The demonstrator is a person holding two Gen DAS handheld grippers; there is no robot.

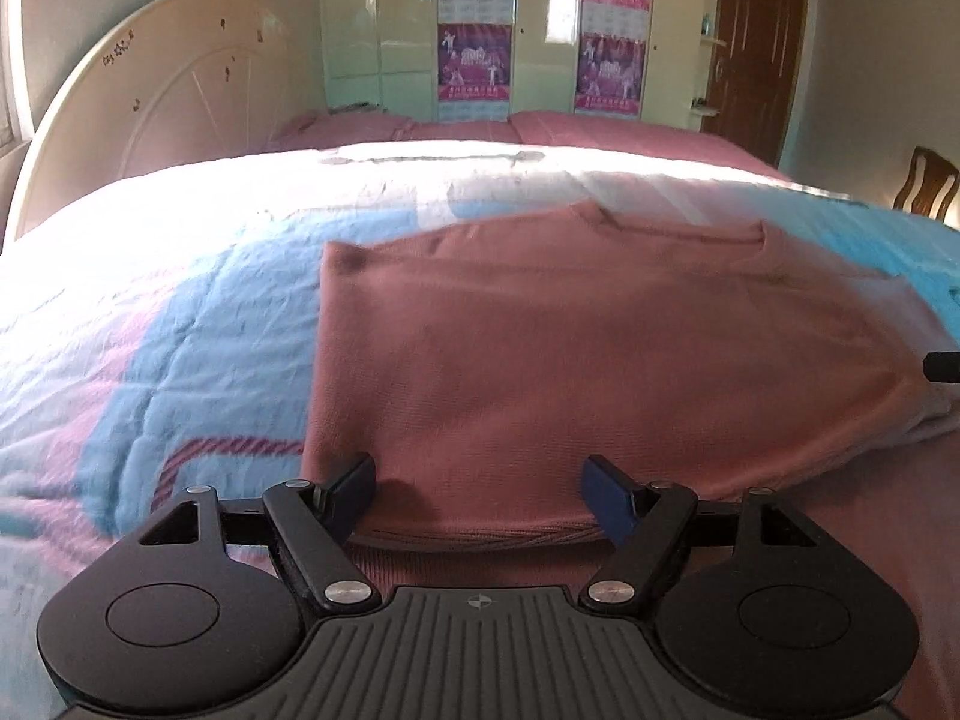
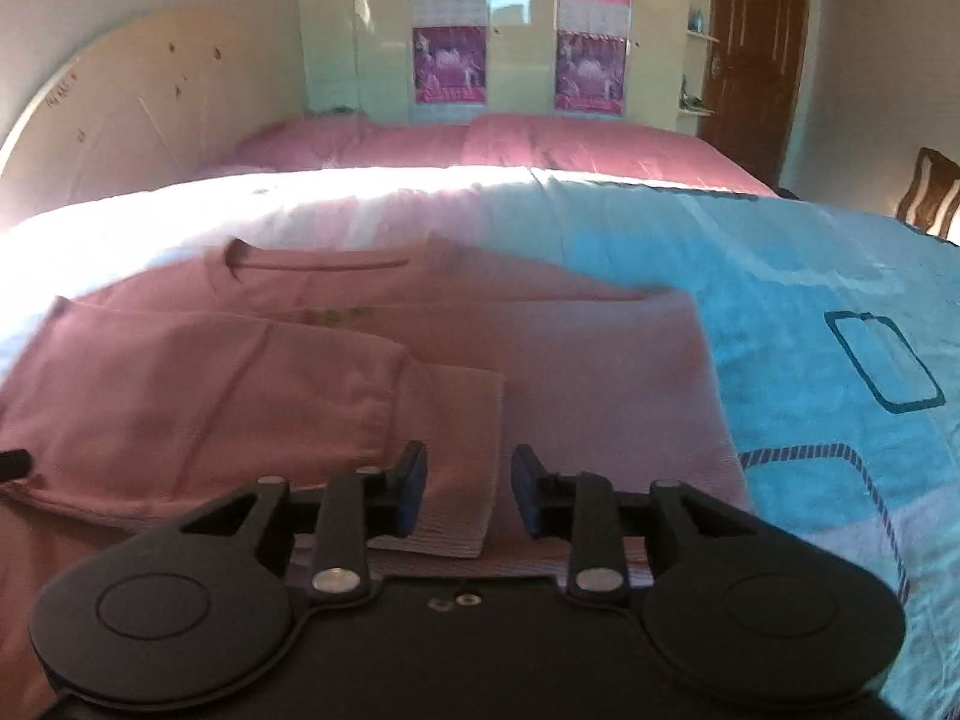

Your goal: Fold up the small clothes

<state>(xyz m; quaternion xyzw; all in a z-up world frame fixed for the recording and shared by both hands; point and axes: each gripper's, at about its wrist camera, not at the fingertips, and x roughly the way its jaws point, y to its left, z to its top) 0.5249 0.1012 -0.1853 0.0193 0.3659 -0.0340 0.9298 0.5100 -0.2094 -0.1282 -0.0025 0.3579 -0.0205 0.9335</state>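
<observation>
The left gripper [image 1: 480, 495] fills the bottom of its own view with its jaws spread wide — nothing is pinched between them. Its blue pads [image 1: 609, 504] hover just above the near hem of a pink sweater [image 1: 540, 348], which lies flat across the middle of the frame on a blue, pink and white quilt [image 1: 180, 300]. At the right edge of that view a black tip [image 1: 942, 365] pokes in beside the sweater's folded sleeve.

In the right wrist view the right gripper [image 2: 469, 492] sits low and centre, its jaws parted by a narrower gap, and no cloth is pressed between the pads. Just beyond them lies the ribbed cuff [image 2: 456, 468] of a sleeve folded across the sweater [image 2: 570, 360]; whether the fingertips touch the fabric cannot be told. The garment covers the left and middle of this frame, its neckline [image 2: 318, 265] toward the upper left, with the quilt's blue patches [image 2: 840, 330] to the right.

Farther back — in both views — a band of bright sunlight crosses the bed, then a pink bedspread [image 1: 600, 132]. A cream headboard [image 1: 150, 96] stands at the upper left, a pale wardrobe [image 1: 540, 30] with purple posters [image 1: 474, 60] at the top centre, a brown door [image 1: 756, 42] at the upper right, and a wooden chair [image 1: 924, 180] at the right edge.
</observation>
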